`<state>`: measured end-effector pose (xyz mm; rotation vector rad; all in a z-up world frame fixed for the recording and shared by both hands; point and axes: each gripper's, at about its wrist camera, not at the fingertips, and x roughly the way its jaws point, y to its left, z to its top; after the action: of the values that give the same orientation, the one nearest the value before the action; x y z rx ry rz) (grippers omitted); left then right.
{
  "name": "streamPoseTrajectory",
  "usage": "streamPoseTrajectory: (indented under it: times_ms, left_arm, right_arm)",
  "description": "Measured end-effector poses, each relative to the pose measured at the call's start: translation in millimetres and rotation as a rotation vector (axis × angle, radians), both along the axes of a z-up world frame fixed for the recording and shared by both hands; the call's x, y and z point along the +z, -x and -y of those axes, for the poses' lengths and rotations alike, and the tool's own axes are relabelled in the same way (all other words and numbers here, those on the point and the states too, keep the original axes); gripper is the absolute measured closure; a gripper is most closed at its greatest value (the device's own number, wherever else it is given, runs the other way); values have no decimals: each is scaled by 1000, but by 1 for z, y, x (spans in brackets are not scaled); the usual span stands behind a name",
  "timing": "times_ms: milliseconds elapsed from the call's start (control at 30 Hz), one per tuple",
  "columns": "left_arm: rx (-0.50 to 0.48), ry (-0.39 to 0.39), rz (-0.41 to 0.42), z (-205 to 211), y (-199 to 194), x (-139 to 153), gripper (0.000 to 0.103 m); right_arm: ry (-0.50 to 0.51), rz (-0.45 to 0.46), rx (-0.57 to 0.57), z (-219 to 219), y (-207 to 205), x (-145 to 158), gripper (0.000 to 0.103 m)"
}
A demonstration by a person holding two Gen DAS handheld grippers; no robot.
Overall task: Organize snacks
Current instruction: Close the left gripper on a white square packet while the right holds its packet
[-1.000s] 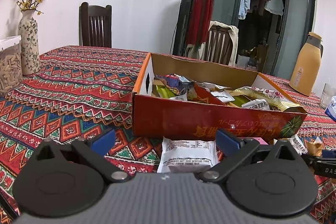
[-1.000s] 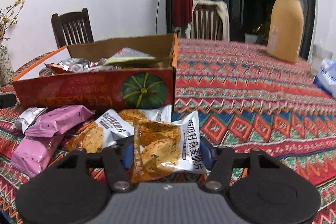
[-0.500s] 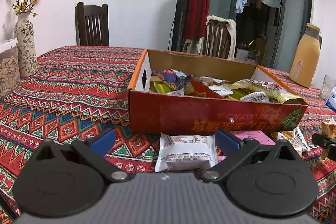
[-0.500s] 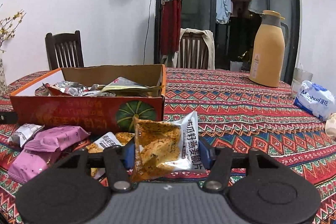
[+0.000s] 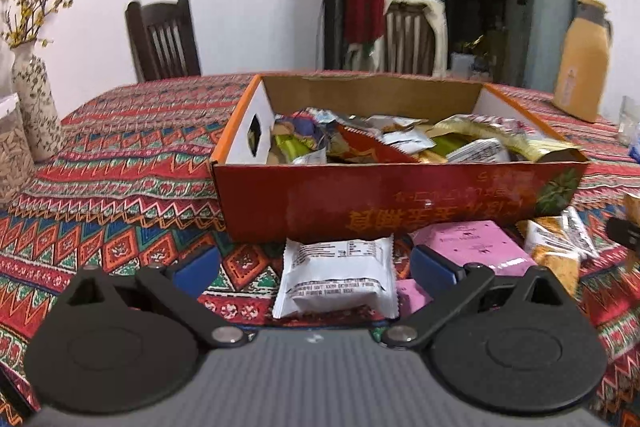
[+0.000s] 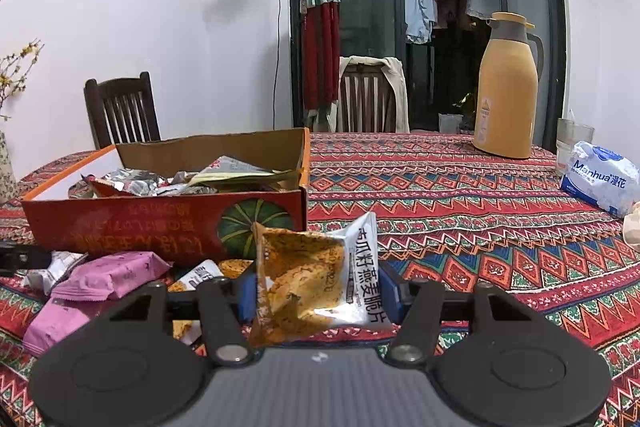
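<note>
Two grippers: each one shows in its own wrist view, over a table with a red patterned cloth (image 6: 460, 203).
Right gripper (image 6: 318, 293): its blue pads pinch an orange-and-silver snack packet (image 6: 312, 279) from both sides, holding it upright off the cloth, in front of the box's right end.
Held packet's look: crinkled foil, an orange printed face with a picture of crisp pieces, and a silver strip with dark Chinese characters down its right side.
Left gripper (image 5: 316, 265): its fingers are spread wide, one on either side of a white snack packet (image 5: 336, 277) and touching neither edge.
White packet: lies flat on the cloth just before the box, small black print on its back.
Box (image 5: 400, 203): an open red-orange carton, its front printed with a green pumpkin, filled with mixed wrappers.
Loose snacks: pink packets (image 6: 108, 275) lie beside the white one.
</note>
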<state>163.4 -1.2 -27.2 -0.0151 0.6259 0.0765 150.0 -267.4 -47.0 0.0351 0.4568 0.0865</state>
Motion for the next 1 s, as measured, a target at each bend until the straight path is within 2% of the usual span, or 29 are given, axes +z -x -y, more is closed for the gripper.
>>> streamPoseTrajectory:
  times_ms: [200,267,400,467,633,767,1000]
  left_arm:
    - [19,33,-68,-3,-23,-14,0]
    - [21,58,-104,-7,-28,-20,8]
    - [8,77,-125,-8,-30,-22,10]
    - [3,72,-120,-7,-29,-22,18]
    - [-6,77,-106,-6,-27,-22,22]
    - [-18,77,-97,-5,-24,-21,33]
    - [-18,96,-85,-7,-22,-19,40]
  right_arm:
    - [-16,22,12,2,3,1,45]
    - [-19,32,18,2,5,1,45]
    - [-23,40,27,2,6,2,45]
    - [-24,43,28,2,6,3,45]
    - [-22,45,32,1,6,3,45]
    - [-18,44,36,0,7,3,45]
    - [-10,27,35,-2,3,2,45]
